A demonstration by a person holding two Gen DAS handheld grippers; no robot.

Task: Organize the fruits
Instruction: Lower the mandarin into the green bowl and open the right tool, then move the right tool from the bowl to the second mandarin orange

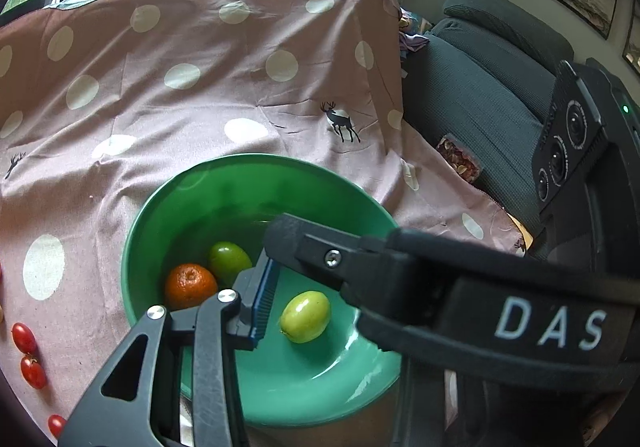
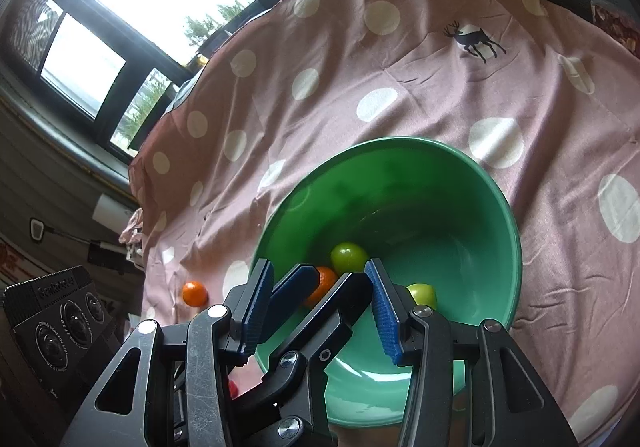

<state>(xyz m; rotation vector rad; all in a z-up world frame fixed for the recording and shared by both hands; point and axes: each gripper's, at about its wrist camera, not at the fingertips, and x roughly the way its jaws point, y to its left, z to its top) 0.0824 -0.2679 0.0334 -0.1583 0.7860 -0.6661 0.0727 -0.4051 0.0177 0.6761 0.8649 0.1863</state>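
A green bowl on the spotted pink cloth holds an orange mandarin, a dark green fruit and a pale green fruit. My left gripper reaches into the bowl. Its blue left pad stands just beside the pale fruit without pressing it, and its right finger is hidden behind the right gripper's black body. My right gripper hangs open over the near rim, with no fruit between its pads. The left gripper's narrow-set fingertips cross between them.
A second mandarin lies on the cloth left of the bowl. Cherry tomatoes sit near the left edge. A dark sofa with a snack packet stands to the right, and windows lie behind.
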